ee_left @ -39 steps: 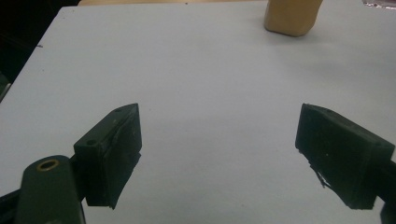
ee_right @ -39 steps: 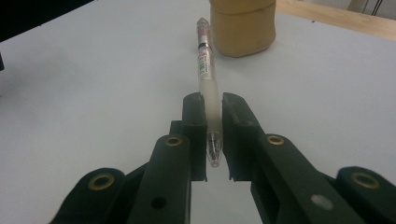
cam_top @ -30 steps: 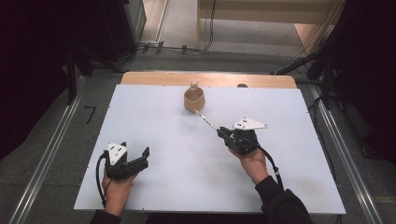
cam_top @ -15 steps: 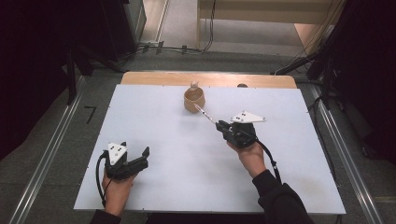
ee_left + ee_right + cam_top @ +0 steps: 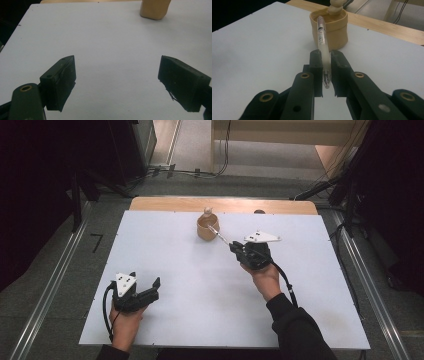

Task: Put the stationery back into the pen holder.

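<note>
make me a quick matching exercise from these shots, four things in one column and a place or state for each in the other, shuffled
Things:
1. left gripper
2. right gripper
3. pen
4. tan cup

States or places:
A. clamped between two black jaws, far end over the cup's rim
B. jaws wide apart with nothing between them
C. stands on the white table near its far edge
D. jaws closed on a slim object

Pairs: 1-B, 2-D, 3-A, 4-C

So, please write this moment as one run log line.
right gripper: shut on pen | pen end: at cup rim | left gripper: open, idle
</note>
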Tool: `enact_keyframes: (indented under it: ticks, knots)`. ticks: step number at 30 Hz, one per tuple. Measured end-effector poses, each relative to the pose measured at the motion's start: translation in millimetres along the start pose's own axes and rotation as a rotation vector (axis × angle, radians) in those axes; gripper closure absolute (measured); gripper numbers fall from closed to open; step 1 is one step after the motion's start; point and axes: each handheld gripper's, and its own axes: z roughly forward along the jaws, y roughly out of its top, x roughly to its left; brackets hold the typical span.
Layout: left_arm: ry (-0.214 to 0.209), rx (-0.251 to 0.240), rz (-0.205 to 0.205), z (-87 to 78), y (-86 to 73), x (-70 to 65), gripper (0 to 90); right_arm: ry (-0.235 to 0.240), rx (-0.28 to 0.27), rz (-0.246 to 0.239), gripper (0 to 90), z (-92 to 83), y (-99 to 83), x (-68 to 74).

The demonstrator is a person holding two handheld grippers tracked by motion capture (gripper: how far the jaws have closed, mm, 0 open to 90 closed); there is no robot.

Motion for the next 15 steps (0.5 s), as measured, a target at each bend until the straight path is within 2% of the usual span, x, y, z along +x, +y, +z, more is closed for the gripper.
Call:
enact_keyframes:
  ticks: [15]
  knots:
    - [-0.002, 0.0, -0.004, 0.1, 0.1, 0.5, 15.7, -0.028, 0.023, -0.024, 78.3, 16.3, 24.4, -1.6]
